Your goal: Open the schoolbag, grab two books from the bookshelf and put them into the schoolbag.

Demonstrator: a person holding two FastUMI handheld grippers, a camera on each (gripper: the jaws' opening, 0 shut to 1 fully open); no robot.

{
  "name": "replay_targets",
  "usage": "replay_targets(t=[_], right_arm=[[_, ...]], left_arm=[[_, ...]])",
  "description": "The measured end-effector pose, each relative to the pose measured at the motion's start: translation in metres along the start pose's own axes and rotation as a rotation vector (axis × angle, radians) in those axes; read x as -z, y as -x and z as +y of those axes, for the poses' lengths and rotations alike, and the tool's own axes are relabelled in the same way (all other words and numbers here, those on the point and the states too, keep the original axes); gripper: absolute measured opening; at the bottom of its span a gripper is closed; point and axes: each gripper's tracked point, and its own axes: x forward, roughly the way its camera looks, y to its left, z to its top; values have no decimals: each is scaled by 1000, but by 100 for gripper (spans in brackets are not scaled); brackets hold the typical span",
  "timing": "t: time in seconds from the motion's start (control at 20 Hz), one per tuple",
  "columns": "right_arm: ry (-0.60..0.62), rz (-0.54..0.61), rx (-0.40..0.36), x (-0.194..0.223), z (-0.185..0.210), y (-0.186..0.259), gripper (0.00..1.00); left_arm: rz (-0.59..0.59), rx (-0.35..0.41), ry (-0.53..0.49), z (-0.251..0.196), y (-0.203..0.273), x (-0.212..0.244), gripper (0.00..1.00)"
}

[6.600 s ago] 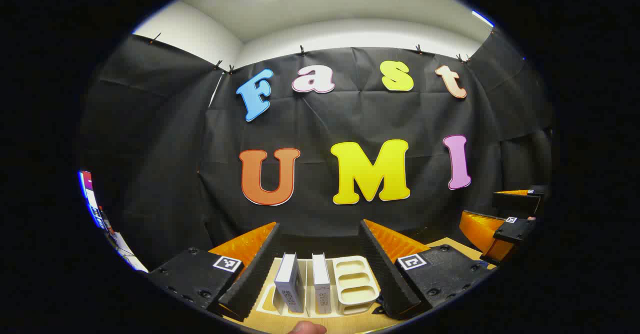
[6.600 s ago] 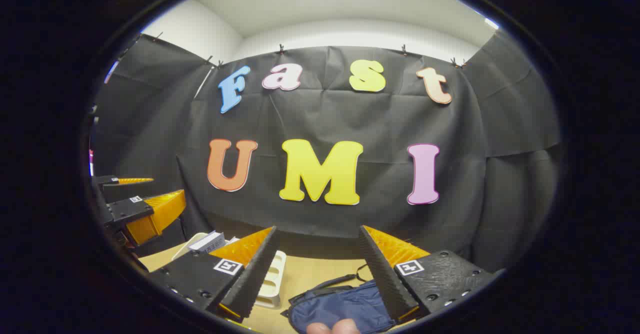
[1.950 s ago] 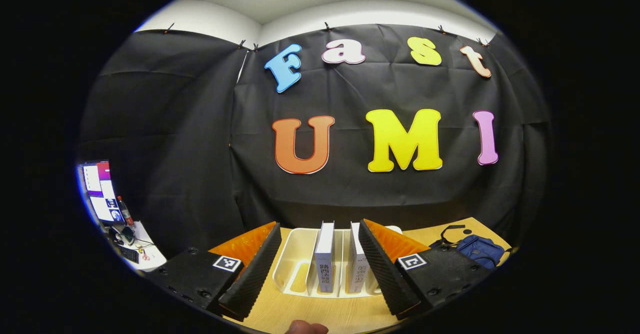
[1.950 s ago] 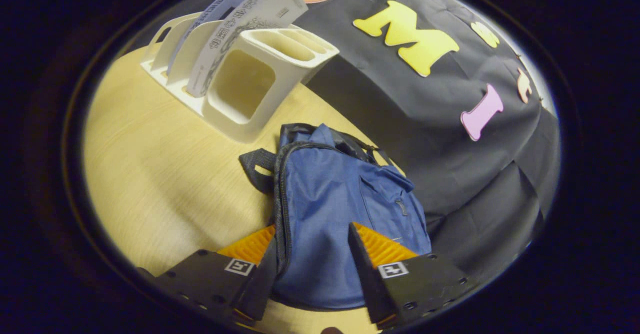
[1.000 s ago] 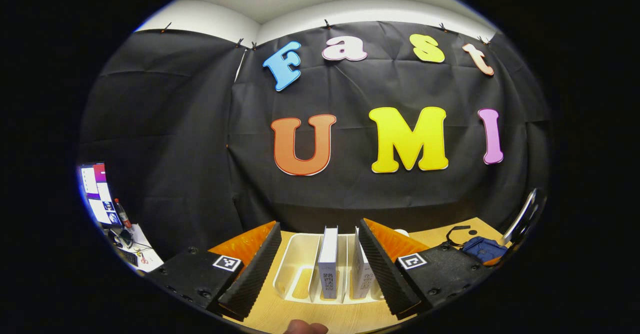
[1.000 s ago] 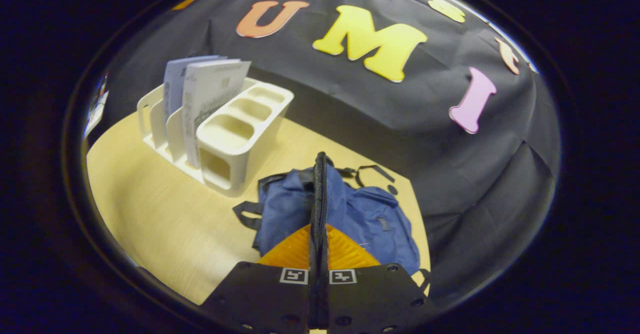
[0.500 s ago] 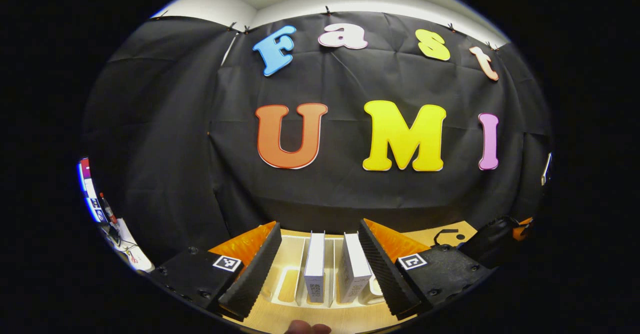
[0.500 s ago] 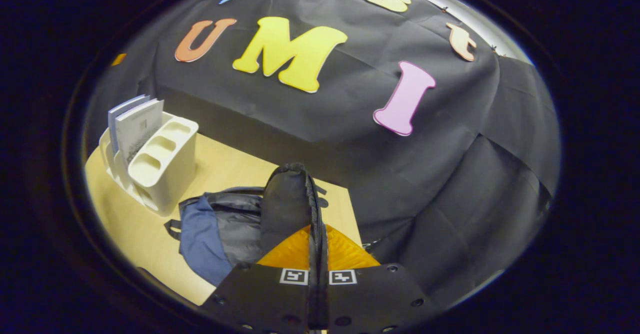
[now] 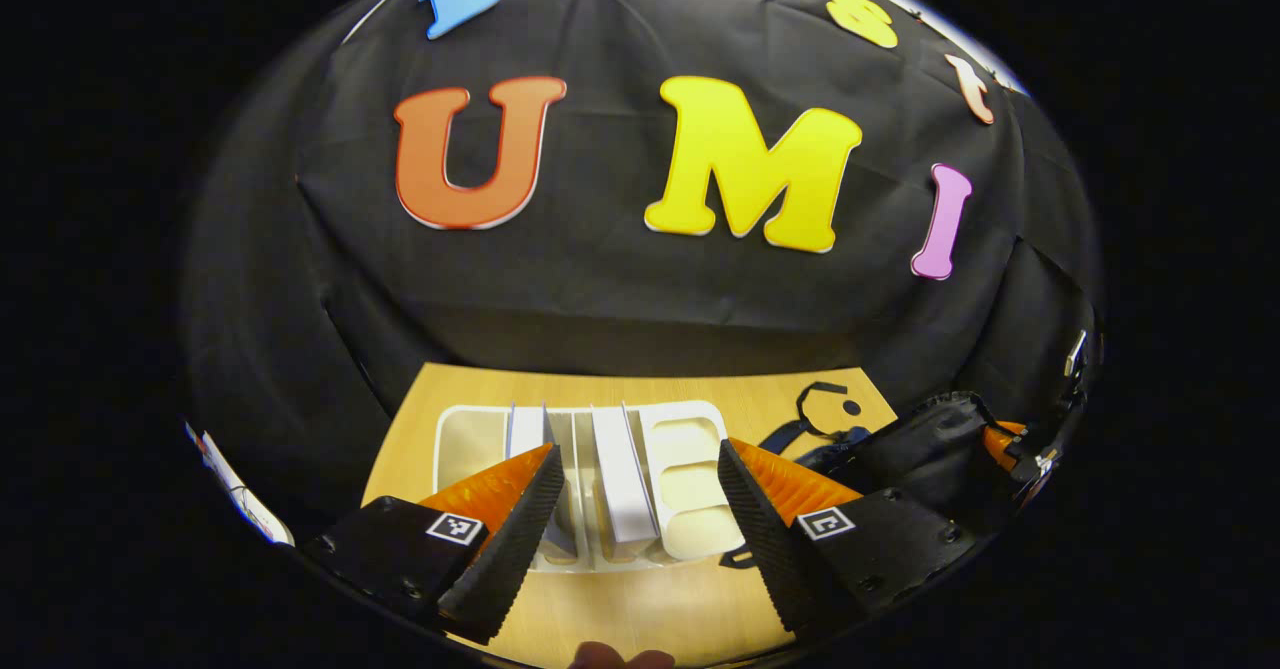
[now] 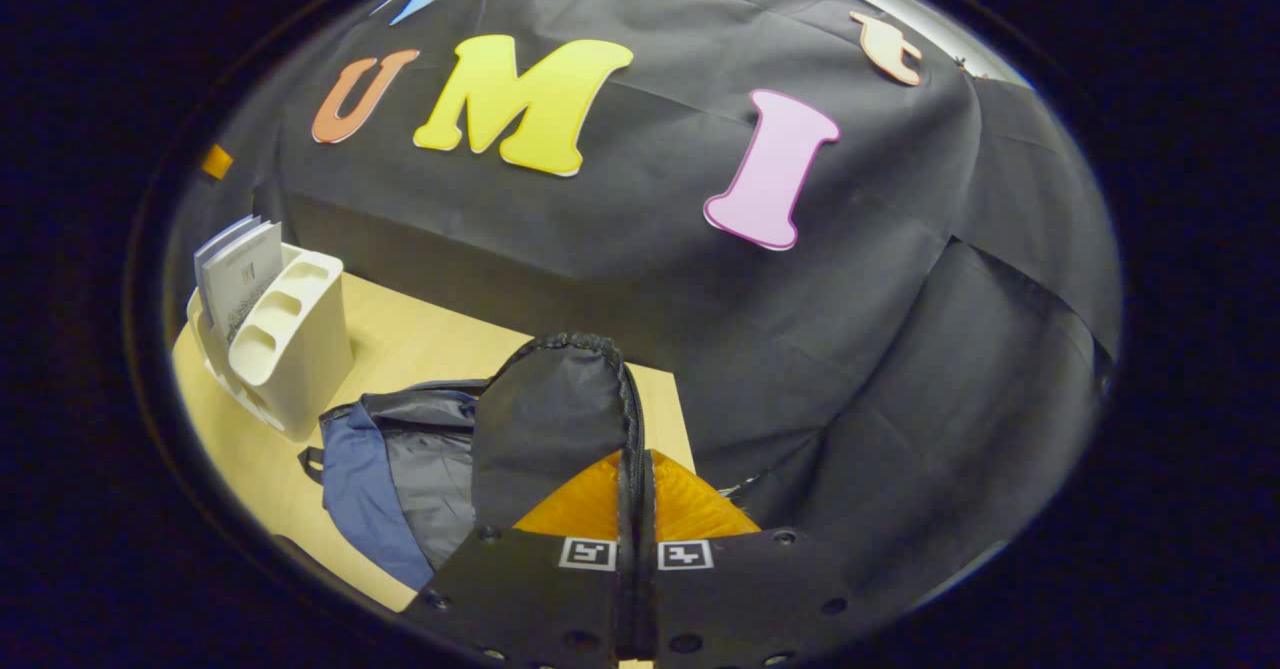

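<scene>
- Pinching the zippered edge of the schoolbag's flap [image 10: 560, 419], the right gripper [image 10: 636, 494] sat at the bottom centre of the right gripper view with its fingers pressed together on the fabric — no gap showed between them.
- The flap stood raised above those fingers, its dark lining facing the camera, and the grey inside of the schoolbag [image 10: 400, 469] lay exposed just left of it, lower left of centre.
- The bag's blue outer cloth rested on the wooden table [image 10: 400, 334].
- Farther out, at the left edge of that view, the white bookshelf [image 10: 285, 349] stood on the table, well apart from the bag, with two books [image 10: 240, 269] upright in its slots.
- The left gripper [image 9: 640, 494] spread wide at the bottom of the left gripper view and held nothing — its fingers hovered above the bookshelf [image 9: 680, 469], one to each side.
- Between those fingers, one book [image 9: 622, 469] stood upright in a slot; the other book [image 9: 528, 429] was partly hidden behind the finger at lower left.
- At the right edge of that view, the lifted schoolbag [image 9: 920, 439] was seen beside the rack.
</scene>
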Motion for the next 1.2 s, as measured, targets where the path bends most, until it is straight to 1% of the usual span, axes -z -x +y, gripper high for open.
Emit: replay_targets(t=[0.15, 0.2, 0.25, 0.35, 0.5, 0.6, 0.7, 0.95, 1.05, 1.15, 1.2], right_arm=[[-22, 9, -14, 6, -13, -10, 1], [-32, 12, -19, 8, -16, -13, 1], [-34, 12, -21, 10, -18, -15, 0], [-38, 10, -25, 13, -20, -15, 1], [-56, 11, -32, 17, -23, -16, 1], [-58, 10, -35, 18, -25, -16, 1], [-57, 6, -39, 20, -25, -17, 1], [-75, 4, -46, 23, -29, -20, 0], [-75, 3, -47, 24, -31, -22, 1], [-73, 1, -48, 26, -32, -22, 0], [-70, -1, -47, 25, -33, -22, 1]], left_arm=[[216, 30, 50, -4, -19, 12, 98], [276, 35, 45, -3, -23, 19, 98], [328, 12, 32, 1, -28, 24, 98], [428, 0, 20, -1, -46, 35, 98], [587, -27, 53, 3, -62, 55, 98], [665, -47, 65, 8, -70, 68, 98], [710, -77, 83, 10, -77, 76, 98], [745, -130, 113, 14, -96, 85, 98], [754, -156, 122, 18, -101, 92, 94], [773, -173, 110, 21, -104, 102, 90], [777, -174, 102, 20, -105, 107, 86]])
